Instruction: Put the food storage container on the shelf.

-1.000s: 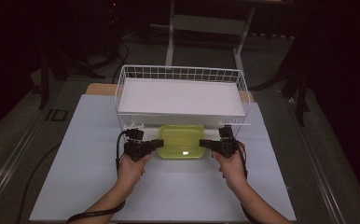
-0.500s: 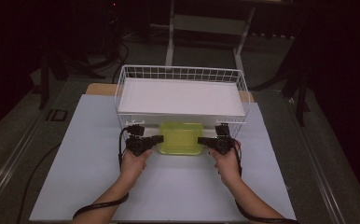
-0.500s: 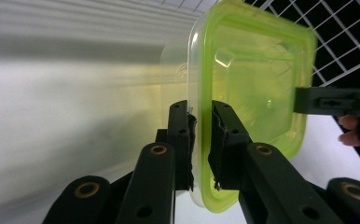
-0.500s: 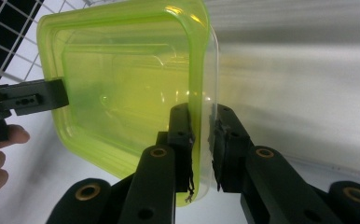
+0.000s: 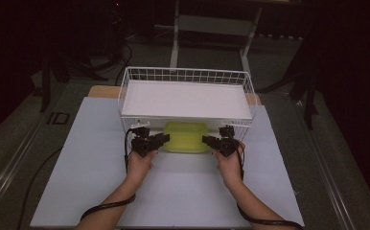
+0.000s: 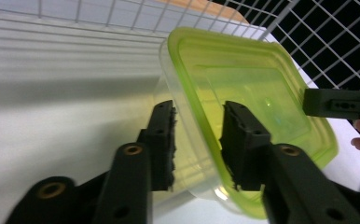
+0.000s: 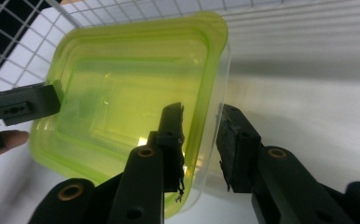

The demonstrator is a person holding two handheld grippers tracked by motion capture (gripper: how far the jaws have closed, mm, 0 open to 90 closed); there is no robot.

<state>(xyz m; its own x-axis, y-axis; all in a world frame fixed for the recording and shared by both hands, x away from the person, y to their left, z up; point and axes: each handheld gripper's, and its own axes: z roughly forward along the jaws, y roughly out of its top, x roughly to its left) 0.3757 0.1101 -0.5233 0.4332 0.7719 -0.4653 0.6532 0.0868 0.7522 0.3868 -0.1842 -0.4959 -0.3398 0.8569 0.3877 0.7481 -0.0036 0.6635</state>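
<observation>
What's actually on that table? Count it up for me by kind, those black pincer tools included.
Green-lidded plastic containers: 1
White wire baskets: 1
White boards lying in the basket: 1
Black hand-held grippers: 2, the left gripper and the right gripper, one at each side of the container's rim
Total: 5

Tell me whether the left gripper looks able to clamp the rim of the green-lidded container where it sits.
Probably yes. The left gripper already straddles the container rim, one jaw on each side, with nothing between; its jaws have just been opening and stand slightly off the plastic.
</observation>
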